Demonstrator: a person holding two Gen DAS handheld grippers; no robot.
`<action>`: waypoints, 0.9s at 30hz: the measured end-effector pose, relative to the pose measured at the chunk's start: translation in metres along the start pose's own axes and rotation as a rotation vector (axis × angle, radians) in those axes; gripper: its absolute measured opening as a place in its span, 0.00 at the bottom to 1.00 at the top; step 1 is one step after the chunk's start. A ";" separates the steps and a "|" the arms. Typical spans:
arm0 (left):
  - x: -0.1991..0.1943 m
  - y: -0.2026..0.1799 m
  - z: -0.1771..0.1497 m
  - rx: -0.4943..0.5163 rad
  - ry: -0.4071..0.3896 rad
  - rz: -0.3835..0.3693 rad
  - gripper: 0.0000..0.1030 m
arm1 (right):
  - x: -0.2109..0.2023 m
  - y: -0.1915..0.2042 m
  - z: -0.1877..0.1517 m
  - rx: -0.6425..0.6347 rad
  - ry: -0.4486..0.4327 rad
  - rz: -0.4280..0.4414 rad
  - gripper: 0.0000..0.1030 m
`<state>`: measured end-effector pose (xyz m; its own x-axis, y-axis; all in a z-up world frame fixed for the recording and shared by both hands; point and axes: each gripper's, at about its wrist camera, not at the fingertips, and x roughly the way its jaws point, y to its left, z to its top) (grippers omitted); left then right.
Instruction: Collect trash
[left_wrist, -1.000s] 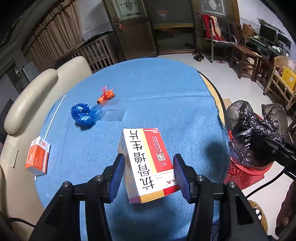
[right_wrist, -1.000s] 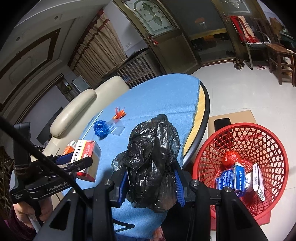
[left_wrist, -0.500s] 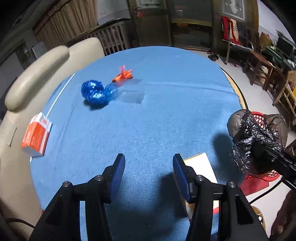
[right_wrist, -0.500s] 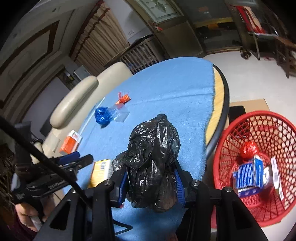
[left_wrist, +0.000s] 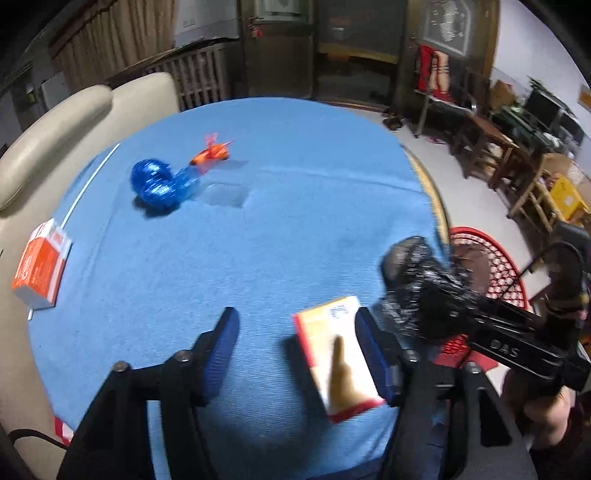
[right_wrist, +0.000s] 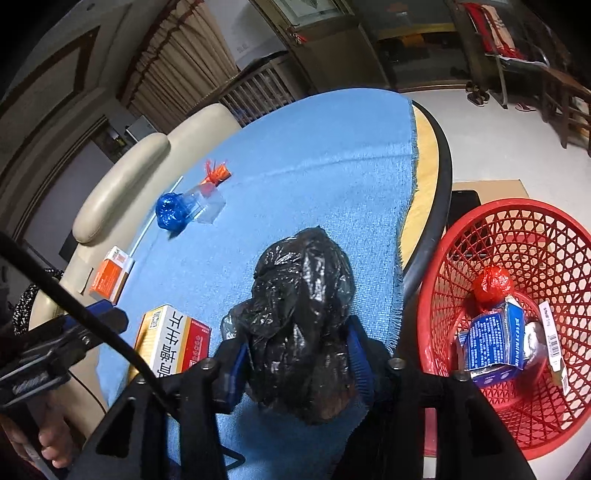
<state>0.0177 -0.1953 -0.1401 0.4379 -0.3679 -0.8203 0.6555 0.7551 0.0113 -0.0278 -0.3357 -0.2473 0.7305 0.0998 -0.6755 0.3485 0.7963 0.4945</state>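
My left gripper (left_wrist: 297, 350) is opening above the blue-clothed table (left_wrist: 295, 229). A red, white and yellow box (left_wrist: 340, 354) lies flat on the cloth between its fingers, close against the right one and not gripped. My right gripper (right_wrist: 297, 360) holds a crumpled black plastic bag (right_wrist: 303, 317) low over the table's near edge. Its jaws are opening, but the bag still fills the gap and touches both pads. A red mesh basket (right_wrist: 517, 210) stands on the floor to the right with a blue carton and a red wad inside.
Farther back on the cloth lie a blue crumpled wrapper (left_wrist: 159, 182), an orange wrapper (left_wrist: 212, 155) and a clear plastic piece (left_wrist: 225, 194). An orange box (left_wrist: 40, 269) sits at the left edge by a cream sofa (left_wrist: 55, 122). Wooden chairs stand at the far right.
The left gripper let go of the red and white box, which now lies on the cloth by its right finger. The right gripper sank toward the table edge with the bag, jaws wider.
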 end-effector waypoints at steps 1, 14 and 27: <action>0.000 -0.003 0.000 0.010 -0.001 -0.005 0.65 | -0.001 -0.002 0.000 0.007 0.001 0.002 0.60; 0.016 -0.023 -0.012 0.049 0.074 -0.073 0.65 | -0.012 -0.016 0.000 0.075 -0.029 0.047 0.61; 0.015 -0.013 -0.010 0.026 0.045 -0.069 0.53 | -0.020 0.002 -0.003 -0.029 -0.078 0.028 0.40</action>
<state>0.0097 -0.2057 -0.1582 0.3637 -0.3933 -0.8444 0.6990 0.7145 -0.0318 -0.0433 -0.3339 -0.2348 0.7836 0.0770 -0.6164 0.3104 0.8110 0.4959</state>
